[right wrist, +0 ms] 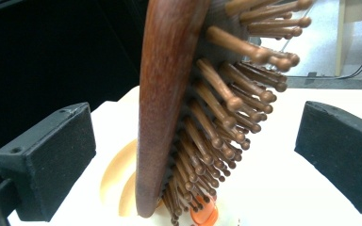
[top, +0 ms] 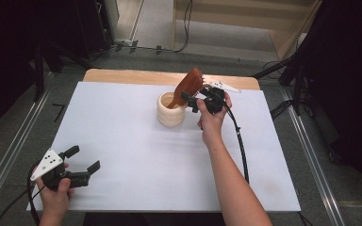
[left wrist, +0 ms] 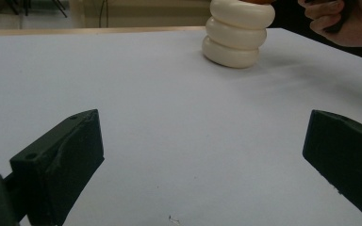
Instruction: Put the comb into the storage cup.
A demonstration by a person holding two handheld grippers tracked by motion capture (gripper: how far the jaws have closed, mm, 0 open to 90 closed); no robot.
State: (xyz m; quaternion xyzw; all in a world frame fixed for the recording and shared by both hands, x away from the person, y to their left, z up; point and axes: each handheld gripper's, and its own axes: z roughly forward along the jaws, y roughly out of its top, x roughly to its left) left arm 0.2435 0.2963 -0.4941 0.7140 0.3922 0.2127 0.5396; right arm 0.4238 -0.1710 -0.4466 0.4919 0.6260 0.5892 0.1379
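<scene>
Wooden and dark brown, the hairbrush (top: 186, 87) stands handle-down in the cream ribbed cup (top: 171, 110), its bristled head leaning out over the rim toward the far right of the table (top: 122, 141). We judge that lean to follow from the cup's width: the handle drops inside and the broad head tips against the rim, so the brush rests on the cup alone. The right gripper (top: 194, 101) sits level with the brush head, and its own view shows the brush (right wrist: 169, 108) standing between the two black jaws with open space on either side; neither pad touches the wood or the bristles. We therefore record the right gripper as spread wide and carrying nothing, with the brush supported by the cup (right wrist: 118, 181). In our judgement this is the point of release, the brush already deposited and the hand yet to draw clear; a careless exit could catch the bristles and tip the cup. The left gripper (top: 82, 160) lies near the front left corner of the white sheet, well apart from the cup, held low in the left hand (top: 56, 190). Its view shows both jaws wide apart over bare sheet, gripping nothing, with the cup (left wrist: 238, 35) far ahead. We take it as parked, out of the working hand's way.
</scene>
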